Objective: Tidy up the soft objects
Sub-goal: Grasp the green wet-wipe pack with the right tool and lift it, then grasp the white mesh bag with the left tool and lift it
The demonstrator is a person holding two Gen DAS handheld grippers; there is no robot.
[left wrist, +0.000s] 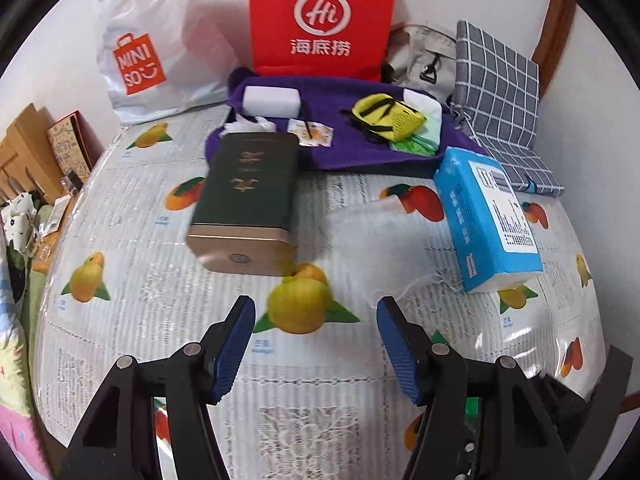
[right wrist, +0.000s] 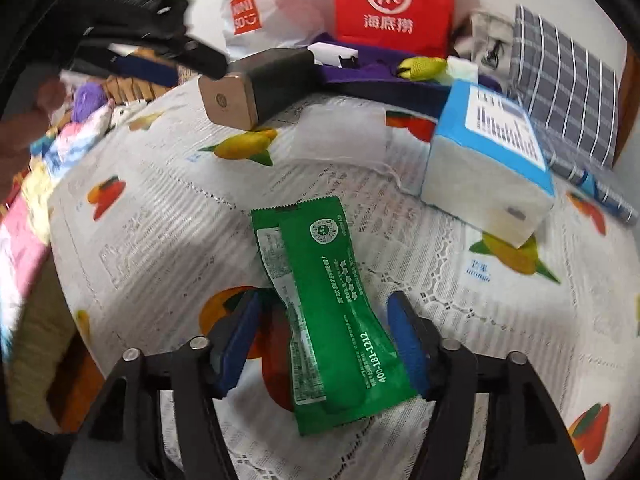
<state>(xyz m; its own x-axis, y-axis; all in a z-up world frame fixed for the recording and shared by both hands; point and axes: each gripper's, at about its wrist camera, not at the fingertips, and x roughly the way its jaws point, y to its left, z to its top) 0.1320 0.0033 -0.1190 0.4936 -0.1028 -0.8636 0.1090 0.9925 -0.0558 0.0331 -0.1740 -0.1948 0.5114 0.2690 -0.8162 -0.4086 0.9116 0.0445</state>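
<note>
Green crinkled sachet (right wrist: 326, 312) flat between spread right claw (right wrist: 322, 344); left claw (left wrist: 316, 344) spread.

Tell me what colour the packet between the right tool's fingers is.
Green packet with white print, clearest in the right wrist view.

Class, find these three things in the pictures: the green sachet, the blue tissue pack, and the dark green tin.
green sachet (right wrist: 332, 308): right wrist view, middle of its printed face.
blue tissue pack (left wrist: 486, 216): left wrist view, blue top face.
dark green tin (left wrist: 250, 184): left wrist view, its dark upper face.
</note>
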